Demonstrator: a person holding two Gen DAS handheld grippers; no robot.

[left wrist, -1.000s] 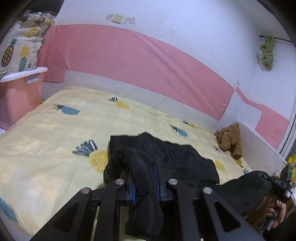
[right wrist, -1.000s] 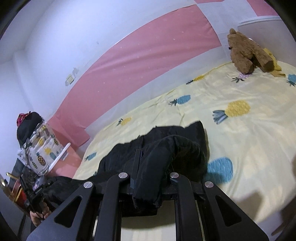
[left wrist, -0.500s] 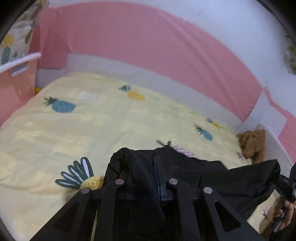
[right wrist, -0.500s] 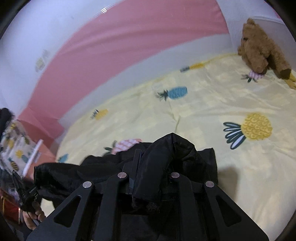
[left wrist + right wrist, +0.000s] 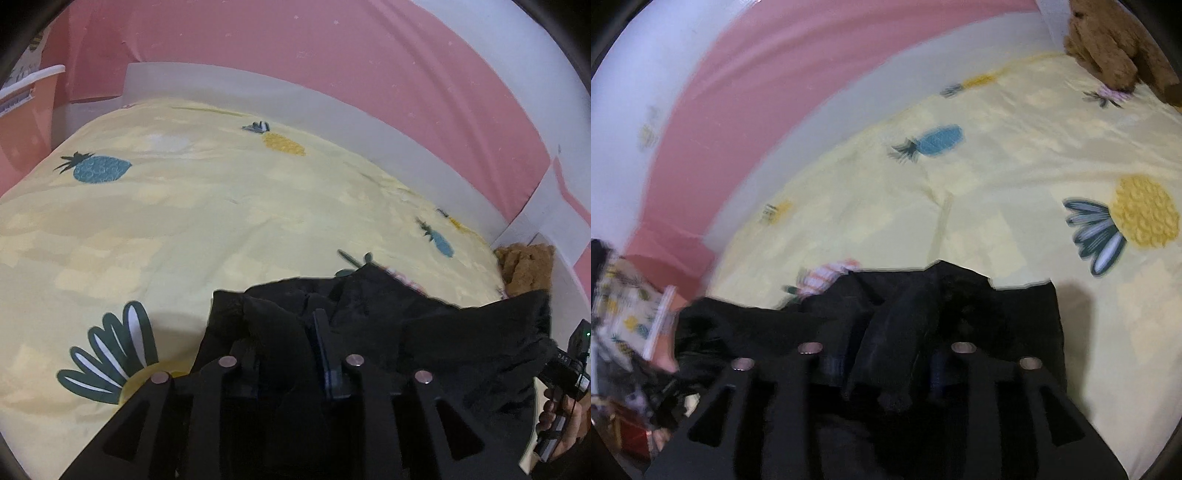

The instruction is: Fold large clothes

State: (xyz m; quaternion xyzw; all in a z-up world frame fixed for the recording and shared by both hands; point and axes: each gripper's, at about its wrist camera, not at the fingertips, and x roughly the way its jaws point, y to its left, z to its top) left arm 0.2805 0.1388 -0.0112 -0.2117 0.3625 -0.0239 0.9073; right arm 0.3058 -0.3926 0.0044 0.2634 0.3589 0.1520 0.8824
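A large black garment (image 5: 424,325) hangs stretched between my two grippers over the yellow pineapple-print bed sheet (image 5: 221,206). My left gripper (image 5: 286,332) is shut on one bunched corner of it. My right gripper (image 5: 892,332) is shut on the other bunched corner; the garment (image 5: 1008,317) drapes below the fingers and hides its lower part. The right gripper and the hand that holds it also show at the right edge of the left wrist view (image 5: 565,365).
A brown teddy bear (image 5: 1108,44) sits at the far corner of the bed, also in the left wrist view (image 5: 524,269). A pink and white padded wall (image 5: 332,66) borders the bed. A pink bin (image 5: 22,118) stands at the left.
Both grippers have carried the black garment forward over the bed and lower toward the sheet. The garment is now spread wider between them. Both stay shut.
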